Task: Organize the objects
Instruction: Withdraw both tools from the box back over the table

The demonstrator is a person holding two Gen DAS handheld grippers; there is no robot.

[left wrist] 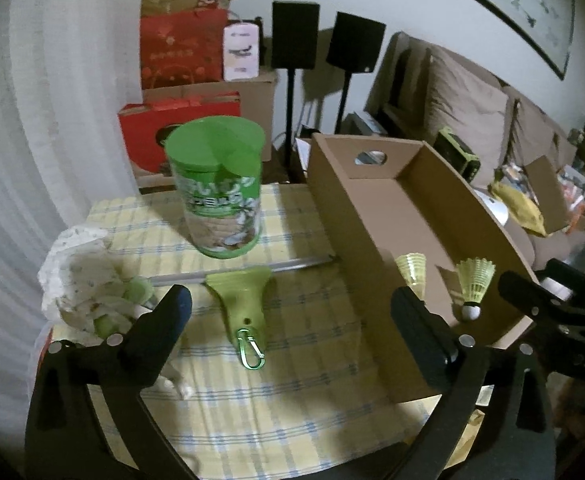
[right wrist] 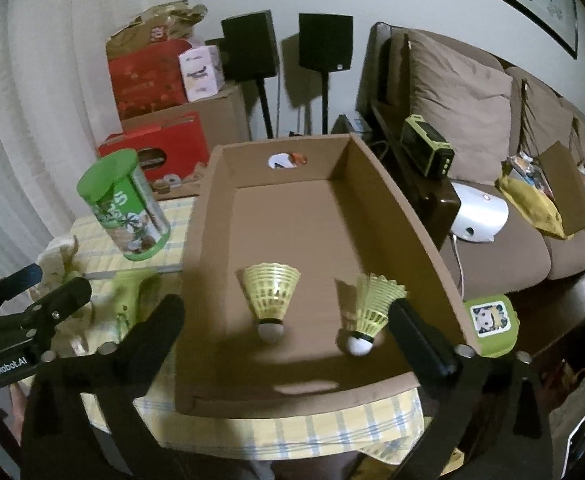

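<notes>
An open cardboard box (right wrist: 376,196) stands on the yellow checked tablecloth (left wrist: 292,380); it also shows in the left wrist view (left wrist: 356,240). Two yellow shuttlecocks (right wrist: 270,294) (right wrist: 370,312) lie in its near end, also seen in the left wrist view (left wrist: 412,270) (left wrist: 474,284). A green pouch with a carabiner (left wrist: 246,304) lies left of the box, in front of a green-lidded can (left wrist: 218,184). My left gripper (left wrist: 292,320) is open above the pouch. My right gripper (right wrist: 288,332) is open over the box's near end, one finger beside the right shuttlecock.
A crumpled white cloth (left wrist: 80,276) lies at the table's left edge. A metal rod (left wrist: 252,270) lies behind the pouch. Red boxes (left wrist: 180,48) and speakers (left wrist: 294,34) stand behind the table. A sofa (right wrist: 492,128) with clutter is to the right. A green tin (right wrist: 490,324) sits beside the box.
</notes>
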